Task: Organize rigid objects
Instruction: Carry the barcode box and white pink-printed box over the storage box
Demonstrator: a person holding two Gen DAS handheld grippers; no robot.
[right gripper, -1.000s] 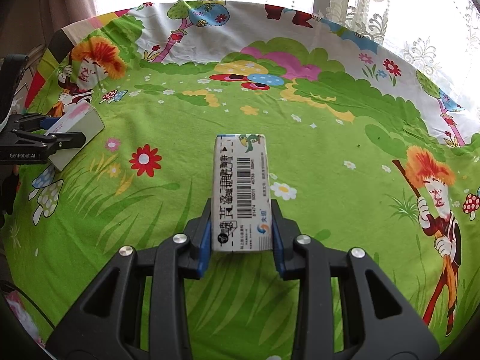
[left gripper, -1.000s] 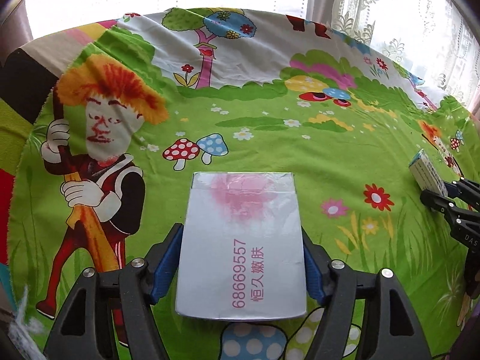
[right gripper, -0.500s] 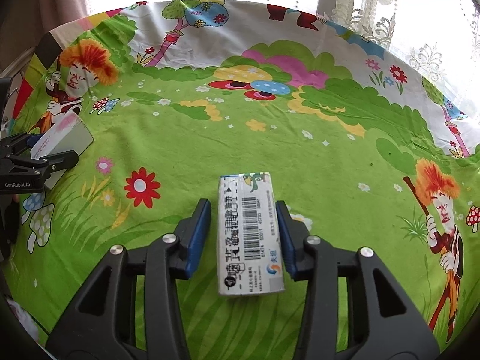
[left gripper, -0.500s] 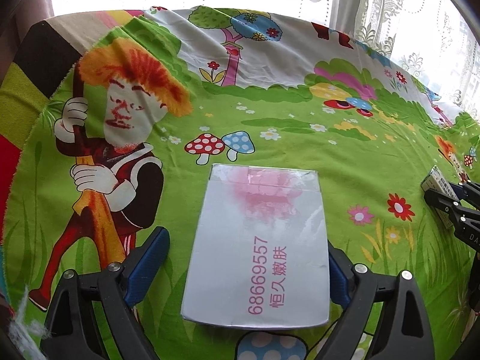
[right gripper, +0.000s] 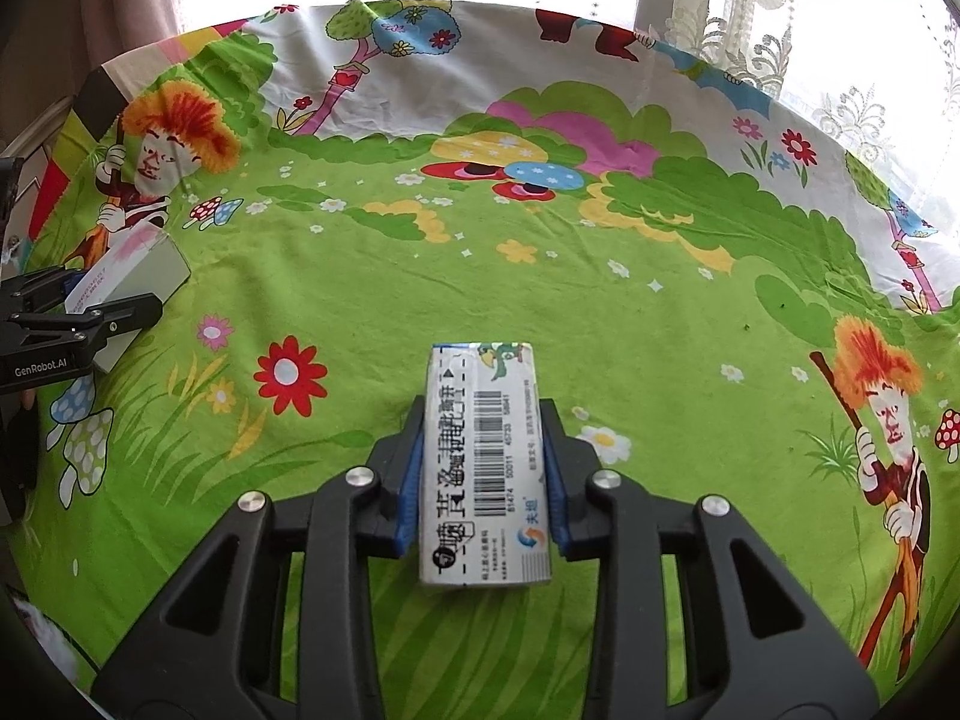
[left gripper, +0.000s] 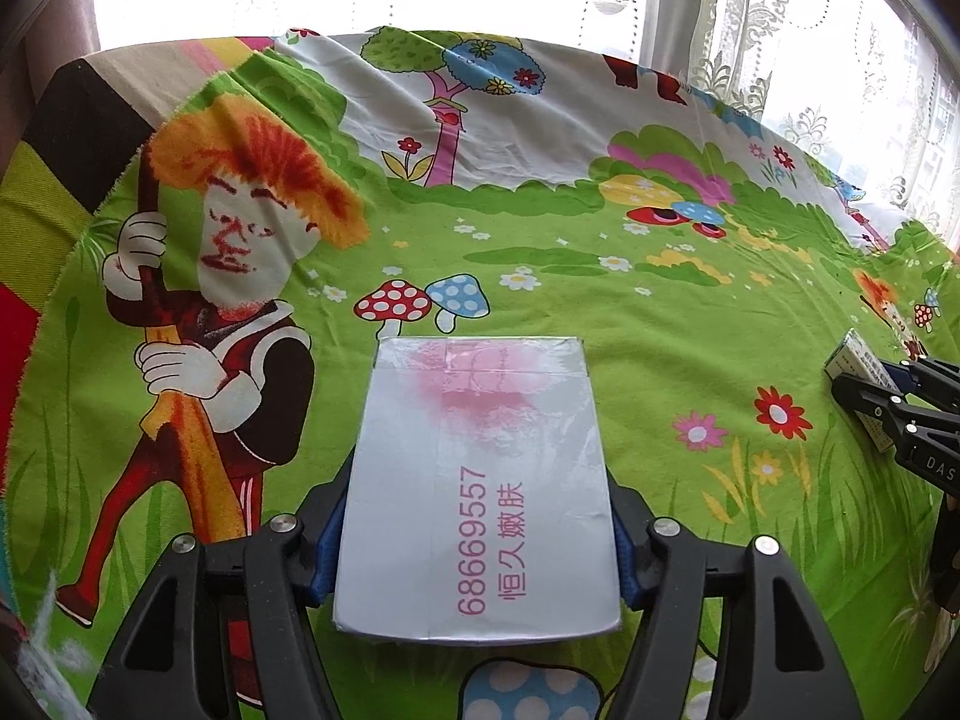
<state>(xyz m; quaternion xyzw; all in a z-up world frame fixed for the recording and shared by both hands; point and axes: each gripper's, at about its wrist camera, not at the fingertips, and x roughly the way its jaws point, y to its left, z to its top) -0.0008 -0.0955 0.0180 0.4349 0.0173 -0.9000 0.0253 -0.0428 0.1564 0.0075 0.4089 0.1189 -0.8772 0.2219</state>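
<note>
A flat silver box (left gripper: 474,420) with pink print lies on the cartoon cloth between the jaws of my left gripper (left gripper: 478,486). Those jaws are closing, and the blue pads (left gripper: 327,546) press on the box's two long sides. My right gripper (right gripper: 483,420) is shut on a narrow white box (right gripper: 486,510) with a barcode, blue pads (right gripper: 408,480) against both sides. In the right wrist view, the left gripper (right gripper: 84,312) and the silver box (right gripper: 138,264) show at the far left. In the left wrist view, the right gripper (left gripper: 888,402) and the narrow box (left gripper: 855,360) show at the far right.
A bright green cartoon-print cloth (right gripper: 600,276) covers the whole table. Under it at the far left lies a striped cloth (left gripper: 72,138). A window with lace curtains (left gripper: 720,12) runs behind the table's far edge.
The left jaws opened wide half a second ago and have come back in against the silver box. The right jaws loosened briefly, and the narrow box now sits further back between them.
</note>
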